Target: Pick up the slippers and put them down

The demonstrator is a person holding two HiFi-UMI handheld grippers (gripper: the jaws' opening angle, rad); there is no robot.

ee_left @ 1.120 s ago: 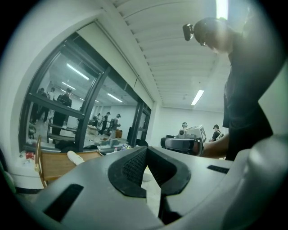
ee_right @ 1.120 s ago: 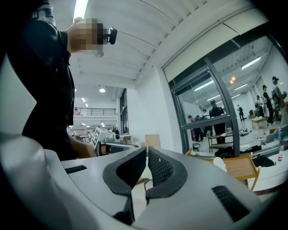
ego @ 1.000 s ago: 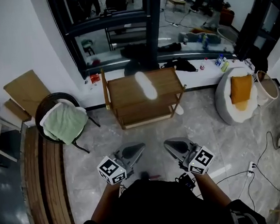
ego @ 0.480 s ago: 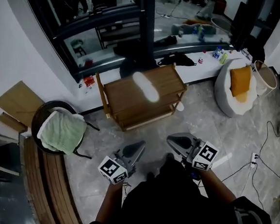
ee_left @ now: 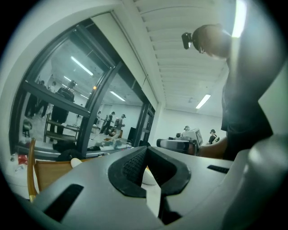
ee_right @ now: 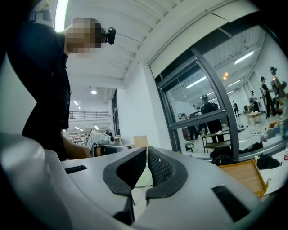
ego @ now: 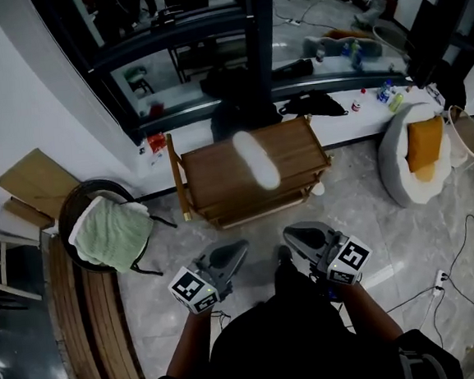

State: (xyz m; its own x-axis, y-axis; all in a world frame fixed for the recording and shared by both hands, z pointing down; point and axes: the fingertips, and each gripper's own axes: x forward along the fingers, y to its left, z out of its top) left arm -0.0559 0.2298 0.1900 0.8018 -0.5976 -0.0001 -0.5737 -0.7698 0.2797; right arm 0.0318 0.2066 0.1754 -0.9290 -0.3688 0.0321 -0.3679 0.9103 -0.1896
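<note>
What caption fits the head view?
Left hand-held gripper and right hand-held gripper face a white oblong slipper on a brown wooden rack.

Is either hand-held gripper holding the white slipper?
No, the white slipper lies on top of the wooden rack, apart from the left hand-held gripper and the right hand-held gripper.

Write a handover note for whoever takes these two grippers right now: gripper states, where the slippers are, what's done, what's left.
Left gripper: fingers shut, empty, held level over the floor short of the rack.
Right gripper: fingers shut, empty, beside it.
Slippers: one white slipper lies on top of the wooden rack. A small white thing by the rack's right leg may be the other; too small to tell.
Done: nothing picked up.
Left: open, reach the rack, grip the slipper, set it down.
</note>
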